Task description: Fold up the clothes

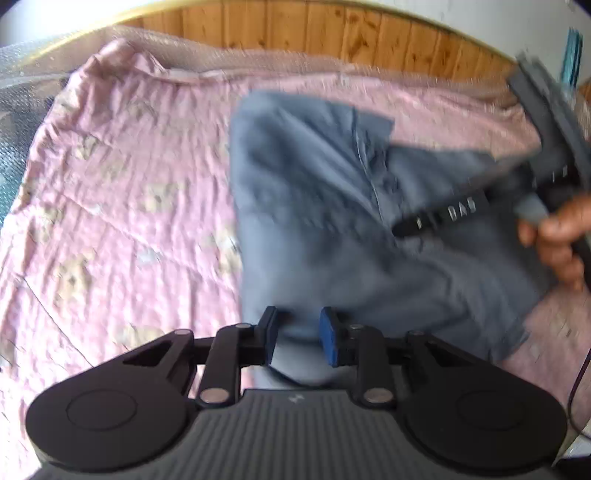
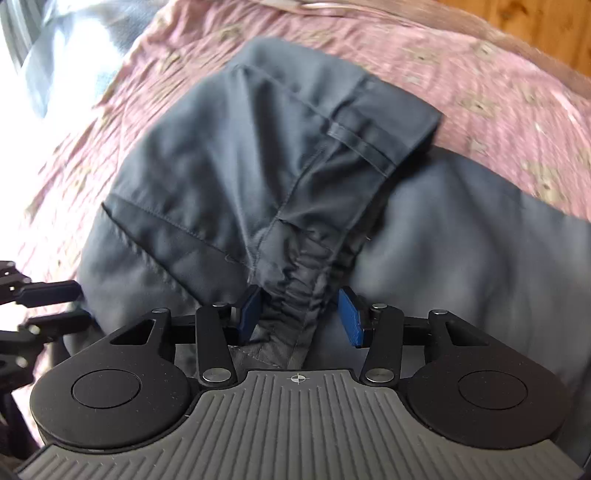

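Both views are smeared by motion blur, and the fisheye lens bends the edges, so fine detail on the grey garment [image 1: 325,206] is hard to read; its outline suggests trousers or shorts with a belt loop and gathered waistband, but the full shape is cut off at the frame edges. It lies bunched on a pink quilted bedspread [image 1: 122,192] covering a bed, with a wooden wall [image 1: 332,29] behind. The left gripper [image 1: 298,338] points forward and down at the near edge of the cloth, its blue-padded fingers [image 1: 330,338] parted with a fold of grey fabric between them; whether they pinch it cannot be told. The right gripper [image 2: 299,319] sits low over the puckered waistband [image 2: 295,291], its fingers [image 2: 349,317] spread wide on either side of the fabric without clamping it. In the left wrist view a hand [image 1: 557,240] grasps the right gripper's handle at the far right.
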The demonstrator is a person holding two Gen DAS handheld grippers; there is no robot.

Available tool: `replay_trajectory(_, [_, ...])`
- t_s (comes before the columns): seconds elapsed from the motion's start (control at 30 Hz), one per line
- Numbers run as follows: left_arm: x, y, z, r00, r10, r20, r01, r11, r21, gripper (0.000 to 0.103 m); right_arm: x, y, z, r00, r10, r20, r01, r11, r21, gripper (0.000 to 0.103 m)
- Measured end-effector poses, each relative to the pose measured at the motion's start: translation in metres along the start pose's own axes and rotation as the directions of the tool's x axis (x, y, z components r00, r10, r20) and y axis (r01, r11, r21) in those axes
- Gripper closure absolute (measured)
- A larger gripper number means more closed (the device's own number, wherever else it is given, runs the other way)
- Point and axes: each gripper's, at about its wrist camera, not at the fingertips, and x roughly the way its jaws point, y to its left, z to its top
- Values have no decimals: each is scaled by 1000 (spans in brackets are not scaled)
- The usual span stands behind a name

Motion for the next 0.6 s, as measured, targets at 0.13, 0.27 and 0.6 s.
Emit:
replay_trajectory(0.13, [-6, 7, 27, 998, -63, 31, 63, 998, 13, 59, -52, -5, -12, 995, -60, 82, 54, 996, 75, 54])
replay_trajectory(0.27, [3, 13, 49, 994, -104, 25, 103, 994, 34, 60, -73, -18, -55, 987, -148, 60, 135, 975, 174, 51])
replay_trajectory(0.6, [52, -7, 38, 969, 189, -160, -190, 982, 9, 61, -129, -76, -131, 985, -166, 55, 149, 961, 233, 47])
